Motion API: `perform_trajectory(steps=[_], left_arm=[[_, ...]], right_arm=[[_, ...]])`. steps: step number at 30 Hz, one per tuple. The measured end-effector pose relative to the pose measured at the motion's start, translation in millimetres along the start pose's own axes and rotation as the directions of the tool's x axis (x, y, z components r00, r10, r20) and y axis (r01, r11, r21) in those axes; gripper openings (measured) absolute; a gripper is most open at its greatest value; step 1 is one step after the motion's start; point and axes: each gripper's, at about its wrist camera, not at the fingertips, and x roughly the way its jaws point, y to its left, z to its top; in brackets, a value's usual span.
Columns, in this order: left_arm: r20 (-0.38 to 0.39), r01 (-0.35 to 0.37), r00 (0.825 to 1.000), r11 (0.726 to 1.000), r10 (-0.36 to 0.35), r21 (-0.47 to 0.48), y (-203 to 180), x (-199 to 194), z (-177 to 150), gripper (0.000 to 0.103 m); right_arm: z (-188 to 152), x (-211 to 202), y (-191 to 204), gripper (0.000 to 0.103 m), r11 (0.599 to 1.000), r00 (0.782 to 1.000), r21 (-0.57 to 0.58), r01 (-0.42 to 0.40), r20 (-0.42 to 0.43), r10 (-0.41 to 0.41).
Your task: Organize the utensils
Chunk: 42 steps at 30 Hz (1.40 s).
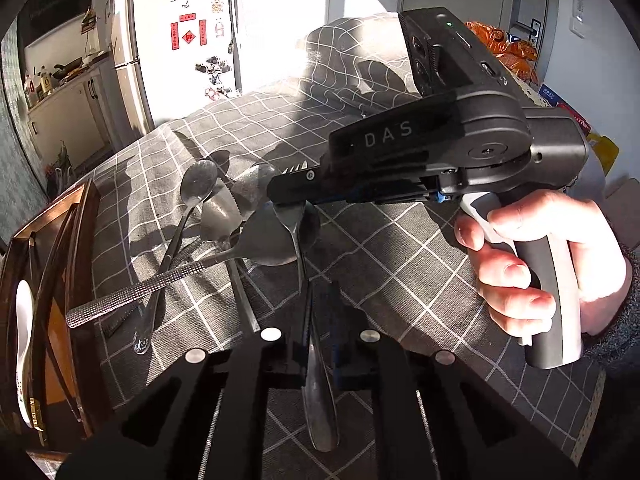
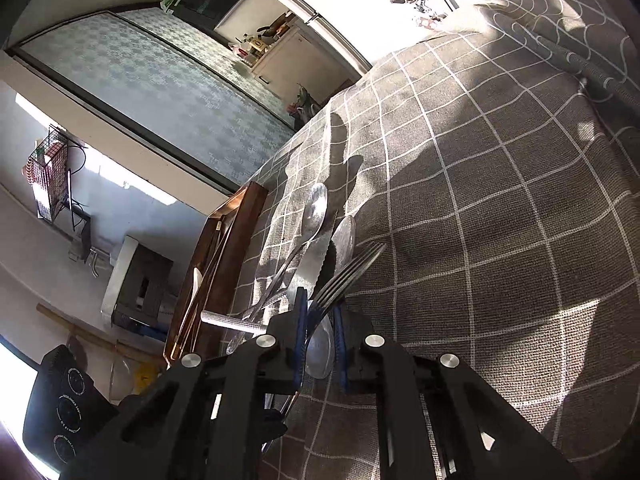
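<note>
A pile of metal utensils lies on the grey checked tablecloth (image 1: 380, 264): spoons (image 1: 198, 182), a serrated knife (image 1: 220, 216) and a textured-handled utensil (image 1: 132, 298). My left gripper (image 1: 318, 304) is shut on the handle of a metal fork (image 1: 318, 400). My right gripper (image 1: 280, 194) reaches in from the right and is shut on the same fork near its head. In the right wrist view the right gripper (image 2: 320, 316) clamps the fork (image 2: 348, 272), whose tines point away over the pile. A wooden tray (image 1: 68, 240) at the left holds a white ceramic spoon (image 1: 24, 328) and chopsticks.
The tray also shows in the right wrist view (image 2: 224, 256), left of the pile. A fridge (image 1: 180, 40) and kitchen counter stand beyond the table. Orange bags (image 1: 504, 48) lie at the far right. The cloth is rumpled at the far end.
</note>
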Motion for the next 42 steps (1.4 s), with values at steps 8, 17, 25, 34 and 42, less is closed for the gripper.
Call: perform_trajectory(steps=[8, 17, 25, 34, 42], left_arm=[[-0.025, -0.014, 1.0, 1.0, 0.015, 0.007, -2.6, 6.1, -7.5, 0.038], [-0.031, -0.036, 0.999, 0.999, 0.037, 0.024, -5.4, 7.5, -9.2, 0.013], [0.029, -0.084, 0.996, 0.996, 0.085, -0.019, 11.3, -21.7, -1.1, 0.013], [0.084, -0.203, 0.974, 0.974, 0.212, -0.099, 70.1, -81.6, -0.4, 0.013], [0.066, -0.297, 0.948, 0.94, 0.311, -0.171, 128.0, -113.8, -14.0, 0.013]], right_arm=[[1.3, -12.4, 9.9, 0.011, 0.998, 1.0, -0.058, 0.021, 0.013, -0.02], [1.2, -30.3, 19.2, 0.009, 0.997, 0.997, -0.067, -0.048, 0.059, 0.052], [13.5, -32.2, 61.1, 0.008, 0.99, 0.993, -0.117, -0.081, 0.075, 0.09], [36.0, 18.4, 127.6, 0.008, 0.97, 0.98, -0.146, -0.192, 0.018, 0.196], [42.5, 77.7, 173.9, 0.008, 0.953, 0.966, -0.159, -0.259, -0.062, 0.252]])
